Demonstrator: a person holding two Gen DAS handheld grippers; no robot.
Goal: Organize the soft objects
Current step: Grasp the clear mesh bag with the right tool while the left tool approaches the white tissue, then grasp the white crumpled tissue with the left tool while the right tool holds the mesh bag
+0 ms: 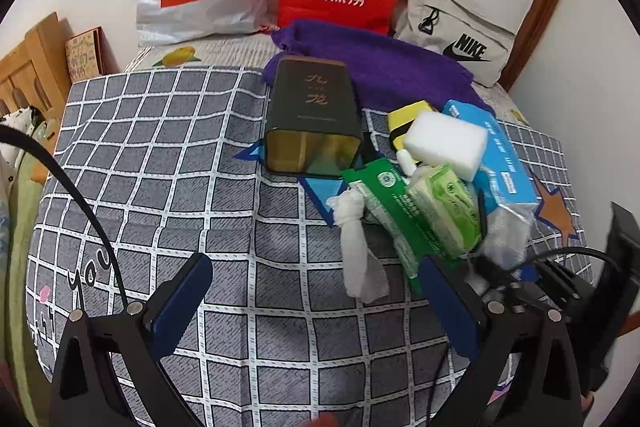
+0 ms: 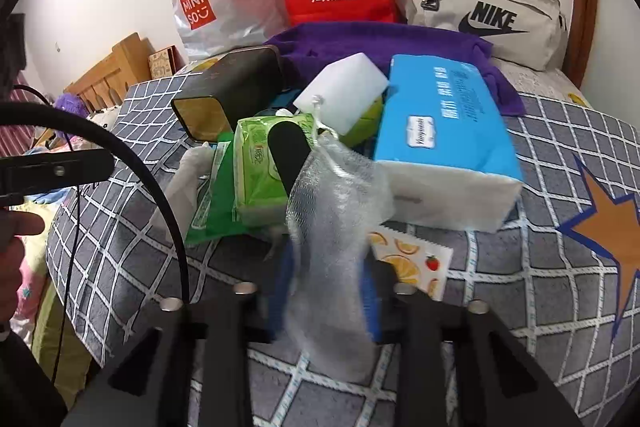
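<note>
Right claw pinches bubble wrap; left claw is spread. Risk: slippery film slides free, snagging the green wipes pack ahead.

Straight ahead of the right gripper, the bubble wrap between its fingers is motion-blurred and veils whatever lies behind. Just beyond its tips, the yellow-green object sits mostly buried under the white sponge. Below-right, the fruit-print card is partly covered by the finger.
</note>
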